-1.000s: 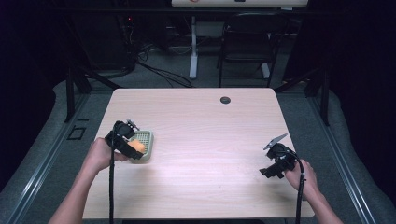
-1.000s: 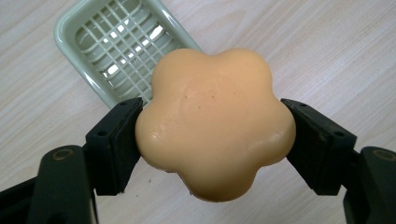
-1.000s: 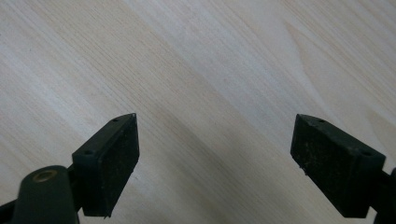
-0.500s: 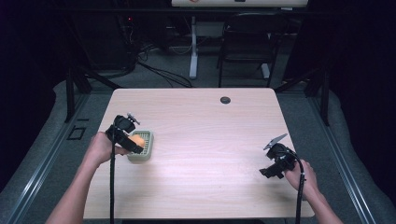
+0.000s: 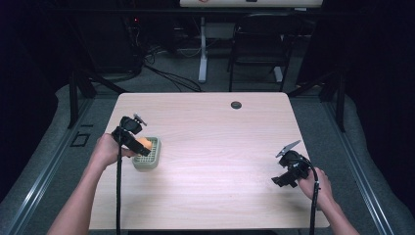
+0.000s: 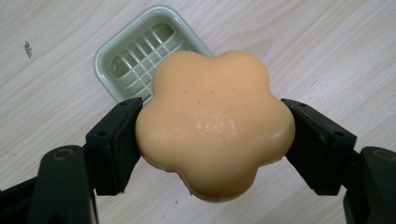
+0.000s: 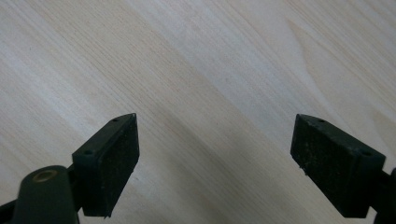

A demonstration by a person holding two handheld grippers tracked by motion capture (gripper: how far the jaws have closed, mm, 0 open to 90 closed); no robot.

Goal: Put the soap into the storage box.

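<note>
Soap: the orange flower-shaped soap (image 6: 215,123) sits squeezed between the two black pads of the left tool (image 5: 138,145).
Change: the left tool and soap have slid a little farther from the person since a second ago, staying over the green dish (image 6: 122,53).
Meaning: it looks like the soap is about to go in the dish, or has just come out.
Place: soap hangs over the dish's near edge, above the desk (image 5: 220,147).
Right tool: the right tool (image 7: 215,154) is wide apart, holding nothing, over bare desk.

No readable text, labels or numbers anywhere.
</note>
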